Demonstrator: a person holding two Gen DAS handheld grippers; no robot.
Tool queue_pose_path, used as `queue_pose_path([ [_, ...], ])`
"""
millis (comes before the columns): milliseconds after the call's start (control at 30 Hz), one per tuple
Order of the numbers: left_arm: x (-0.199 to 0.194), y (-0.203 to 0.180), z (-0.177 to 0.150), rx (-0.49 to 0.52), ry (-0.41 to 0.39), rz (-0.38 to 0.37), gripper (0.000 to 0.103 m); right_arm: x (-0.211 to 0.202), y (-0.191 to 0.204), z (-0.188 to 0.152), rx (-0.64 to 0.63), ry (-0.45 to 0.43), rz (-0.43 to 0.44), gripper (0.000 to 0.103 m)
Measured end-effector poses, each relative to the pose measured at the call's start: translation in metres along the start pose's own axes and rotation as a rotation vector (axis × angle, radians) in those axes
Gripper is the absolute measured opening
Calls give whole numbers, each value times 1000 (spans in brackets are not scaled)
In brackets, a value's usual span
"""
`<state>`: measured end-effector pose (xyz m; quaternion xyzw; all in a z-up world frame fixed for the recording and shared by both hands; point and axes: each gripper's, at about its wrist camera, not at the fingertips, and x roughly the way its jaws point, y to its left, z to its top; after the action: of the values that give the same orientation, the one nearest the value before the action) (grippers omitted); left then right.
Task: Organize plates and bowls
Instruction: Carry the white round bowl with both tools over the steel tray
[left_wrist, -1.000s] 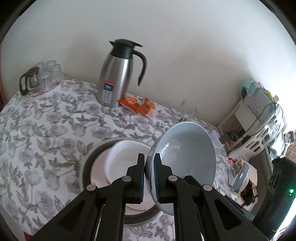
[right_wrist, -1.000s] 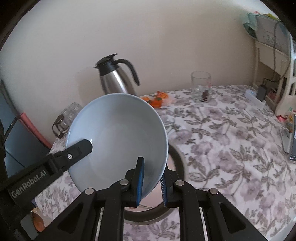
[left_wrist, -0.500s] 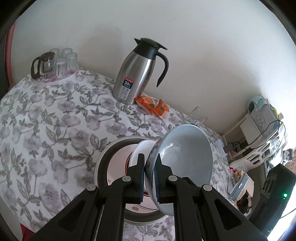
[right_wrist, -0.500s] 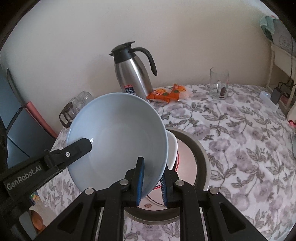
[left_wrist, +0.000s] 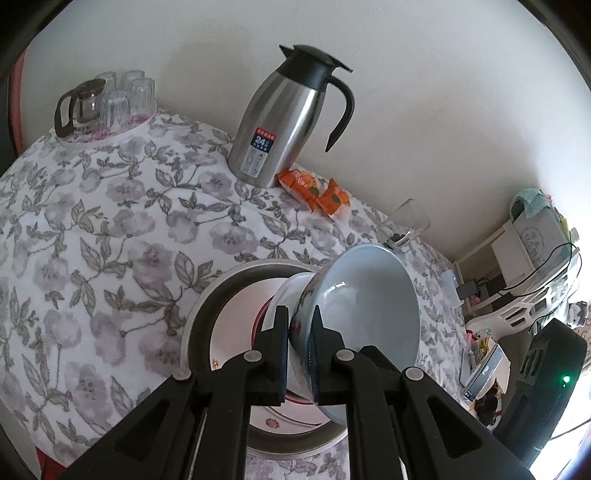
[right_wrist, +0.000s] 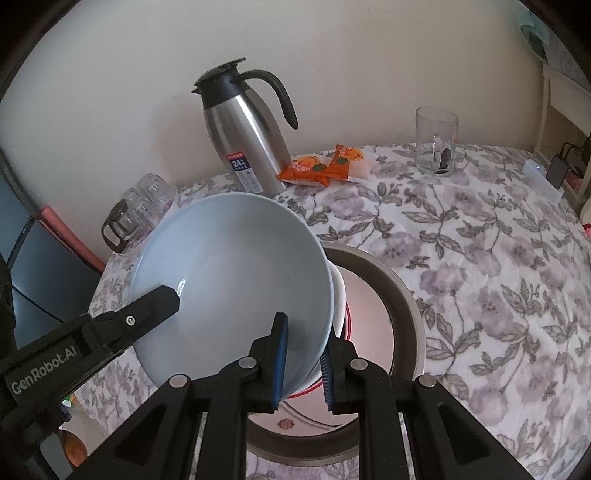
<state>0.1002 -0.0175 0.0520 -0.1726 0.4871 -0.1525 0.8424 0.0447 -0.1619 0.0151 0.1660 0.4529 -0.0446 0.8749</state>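
Bowl: the pale blue bowl (right_wrist: 229, 280) is up in the air, tilted, pinched at its rim from two sides, right over a white bowl (right_wrist: 338, 291) inside the big steel basin (right_wrist: 404, 295) on the counter (right_wrist: 480, 236).
Left fingers: the left gripper (left_wrist: 299, 350) is clamped narrow on the rim, one finger inside, one outside.
Right fingers: the right gripper (right_wrist: 304, 363) is likewise pinching the near rim, blue pads (right_wrist: 279, 363) on the glaze.
Handling: glazed ceramic, I'd say. Stiff, fairly heavy, slick, and it will chip if knocked against the white bowl.
Where to hold: the rim, opposite sides, looks the sensible place.
Watch: the thermos jug (right_wrist: 245, 136) stands well beyond the fingers.
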Motion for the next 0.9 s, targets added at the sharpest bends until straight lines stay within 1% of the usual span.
queue_pose_path([
  [267,15,6,0,-16,39,15,9,10,1,1,-7,18,-23,19],
  [567,26,12,0,-49,77,7,9,10,-1,3,6,25,-17,21],
  [900,29,15,1,-69,77,-5,9,12,-5,4,45,32,7,21],
])
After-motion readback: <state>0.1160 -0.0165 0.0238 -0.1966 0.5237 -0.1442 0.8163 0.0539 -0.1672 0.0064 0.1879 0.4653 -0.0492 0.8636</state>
